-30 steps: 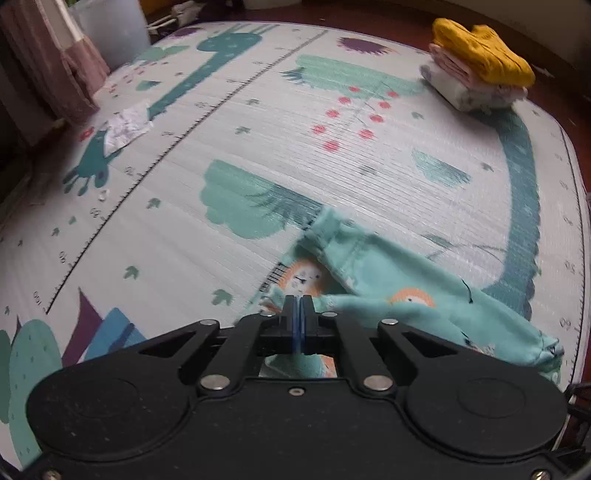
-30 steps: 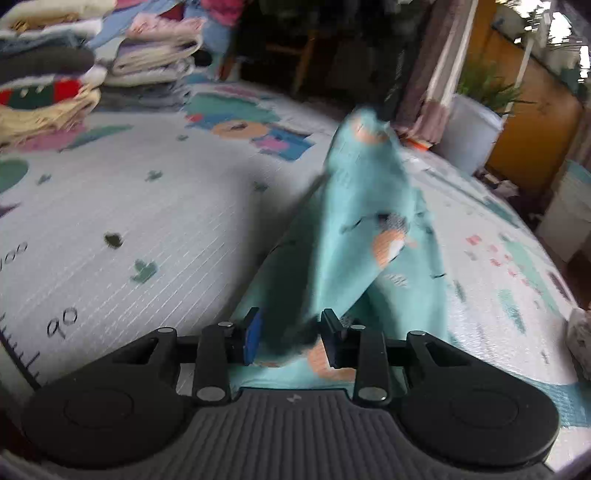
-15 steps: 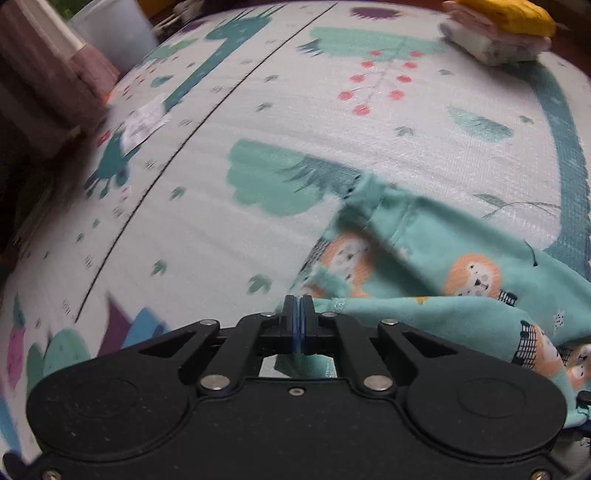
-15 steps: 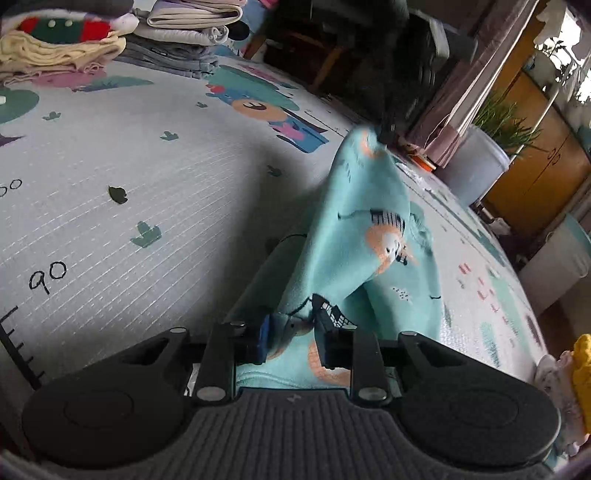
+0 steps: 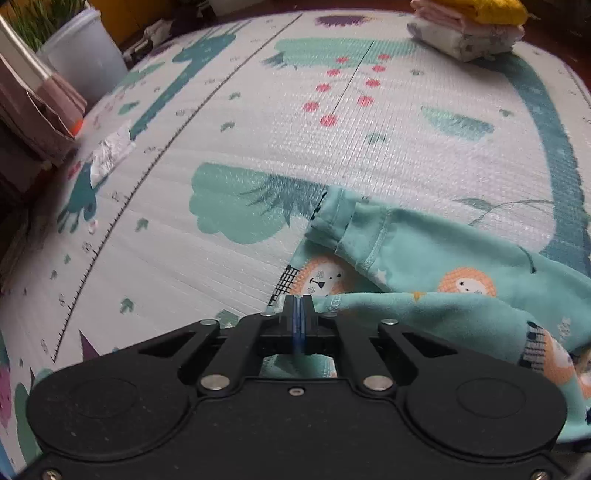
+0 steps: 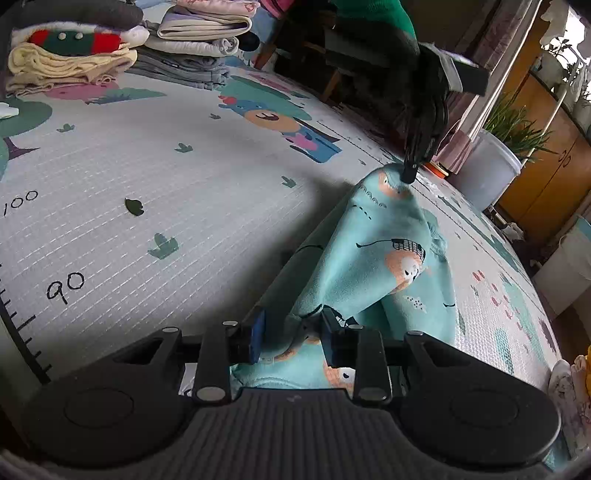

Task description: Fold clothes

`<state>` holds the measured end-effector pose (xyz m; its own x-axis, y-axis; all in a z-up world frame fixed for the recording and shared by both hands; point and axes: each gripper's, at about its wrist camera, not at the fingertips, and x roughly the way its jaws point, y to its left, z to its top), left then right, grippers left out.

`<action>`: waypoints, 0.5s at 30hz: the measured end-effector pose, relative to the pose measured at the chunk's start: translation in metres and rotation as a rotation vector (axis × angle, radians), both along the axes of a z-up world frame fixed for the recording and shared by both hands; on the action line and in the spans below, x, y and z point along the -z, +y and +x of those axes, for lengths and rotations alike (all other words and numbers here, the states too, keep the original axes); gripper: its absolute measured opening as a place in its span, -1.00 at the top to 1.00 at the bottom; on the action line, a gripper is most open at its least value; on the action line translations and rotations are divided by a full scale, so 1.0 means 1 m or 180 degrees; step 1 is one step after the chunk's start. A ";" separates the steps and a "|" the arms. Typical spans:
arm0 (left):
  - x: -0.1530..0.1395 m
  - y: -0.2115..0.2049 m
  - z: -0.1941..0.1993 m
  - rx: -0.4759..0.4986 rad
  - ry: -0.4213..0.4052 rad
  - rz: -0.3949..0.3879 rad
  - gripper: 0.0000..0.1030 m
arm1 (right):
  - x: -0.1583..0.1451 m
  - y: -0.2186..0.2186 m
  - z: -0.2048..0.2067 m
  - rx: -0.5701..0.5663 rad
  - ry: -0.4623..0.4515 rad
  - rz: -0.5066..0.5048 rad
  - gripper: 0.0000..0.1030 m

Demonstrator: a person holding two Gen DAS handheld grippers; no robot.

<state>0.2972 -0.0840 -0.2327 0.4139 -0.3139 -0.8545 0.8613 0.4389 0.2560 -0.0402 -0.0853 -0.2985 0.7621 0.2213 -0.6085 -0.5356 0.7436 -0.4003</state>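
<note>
A teal child's garment with orange lion prints (image 5: pixel 436 273) lies on the patterned play mat (image 5: pixel 258 147). My left gripper (image 5: pixel 300 314) is shut on an edge of the garment and holds it low over the mat. In the right wrist view the left gripper (image 6: pixel 410 173) pinches a raised peak of the garment (image 6: pixel 376 258). My right gripper (image 6: pixel 293 332) stands partly open with a fold of the garment between its fingers.
A stack of folded clothes with a yellow piece on top (image 5: pixel 469 29) sits at the mat's far corner. More folded piles (image 6: pixel 74 55) lie at the other end. A white planter (image 6: pixel 491 170), a curtain and a crumpled wrapper (image 5: pixel 110 151) are at the mat's edge.
Both grippers have come down and closer to the mat with the garment. The right gripper's fingers have spread wider around the fold. The garment's raised peak now sits lower.
</note>
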 end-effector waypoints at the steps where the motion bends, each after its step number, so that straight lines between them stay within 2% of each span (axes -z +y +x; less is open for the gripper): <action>1: 0.004 -0.002 0.000 -0.0015 0.0017 0.0017 1.00 | 0.000 0.000 0.000 0.0010 0.0006 0.0008 0.36; 6: 0.027 -0.015 0.002 -0.0087 0.0099 0.0105 1.00 | -0.003 -0.005 0.000 0.0084 0.0070 0.0096 0.34; 7: 0.030 -0.017 0.002 -0.0109 0.0097 0.0119 0.99 | -0.005 -0.007 0.000 0.0107 0.0082 0.0133 0.25; 9: 0.029 -0.012 0.001 -0.0169 0.0081 0.0061 0.63 | -0.009 -0.013 -0.005 0.0136 0.0036 0.0199 0.03; 11: 0.027 -0.004 -0.001 -0.0220 0.0109 -0.0036 0.53 | -0.014 -0.021 -0.012 0.0126 -0.0043 0.0274 -0.23; 15: 0.022 0.011 -0.005 -0.0321 0.0167 -0.0229 0.53 | -0.025 -0.036 -0.019 0.0004 -0.0121 0.0395 -0.20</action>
<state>0.2925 -0.0729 -0.2543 0.4019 -0.3343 -0.8525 0.8232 0.5396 0.1765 -0.0595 -0.1215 -0.2738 0.7844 0.2923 -0.5470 -0.5208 0.7893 -0.3252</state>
